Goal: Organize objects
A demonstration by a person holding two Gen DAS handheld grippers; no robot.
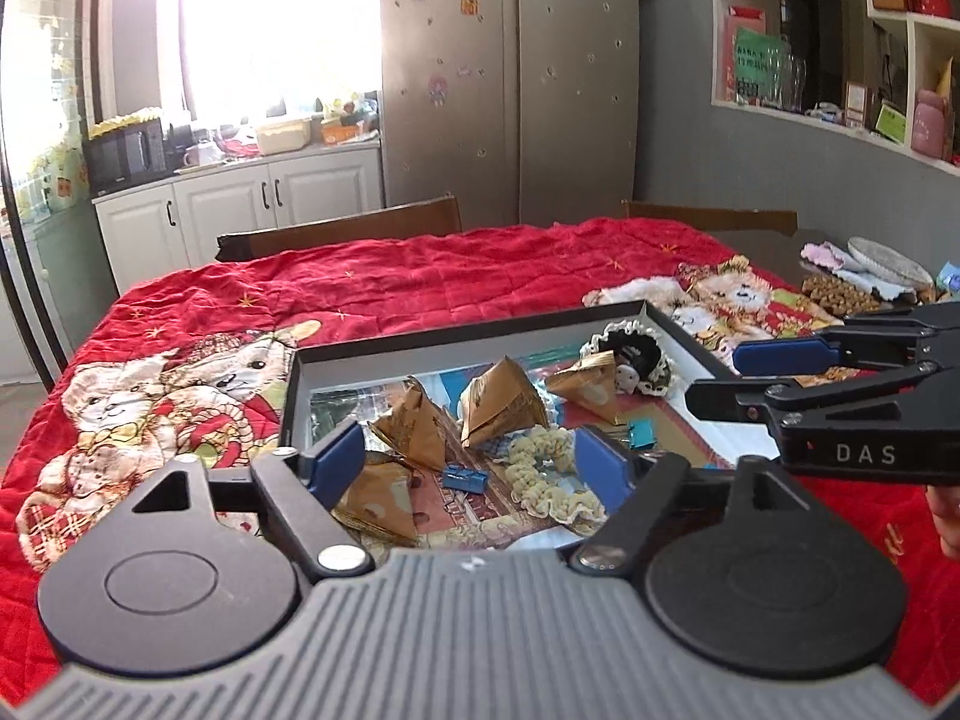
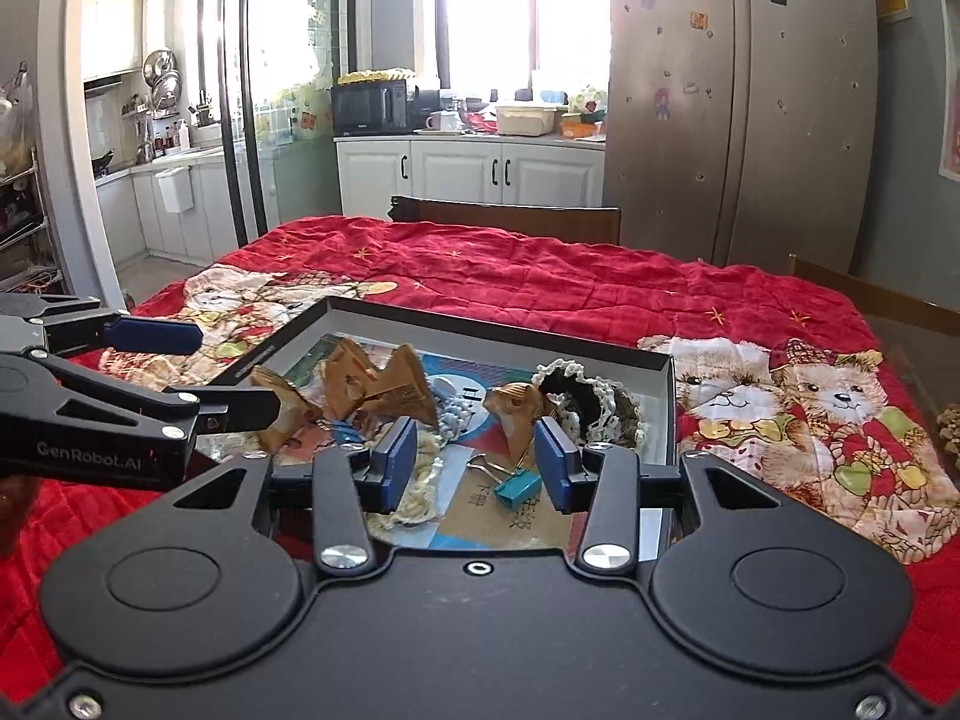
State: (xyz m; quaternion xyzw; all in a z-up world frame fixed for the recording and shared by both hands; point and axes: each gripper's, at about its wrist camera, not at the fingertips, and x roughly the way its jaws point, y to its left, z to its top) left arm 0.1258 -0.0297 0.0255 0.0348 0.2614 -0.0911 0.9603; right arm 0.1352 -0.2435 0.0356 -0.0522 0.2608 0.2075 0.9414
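Grippers above shallow box [image 1: 684,336] on red quilt [image 1: 420,282].
Left gripper [image 1: 468,456] spread wide, right gripper [image 2: 474,462] narrower; both empty, over brown pouches [image 1: 504,402], teal binder clip [image 2: 517,489].

Both wrist cams look down-fwd, close – left and right of one shared tray [image 1: 480,333].

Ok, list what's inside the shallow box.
Inside the box: brown paper packets, a cream scrunchie, a black lace-trimmed scrunchie, a teal binder clip. The printed bottom is mostly covered.
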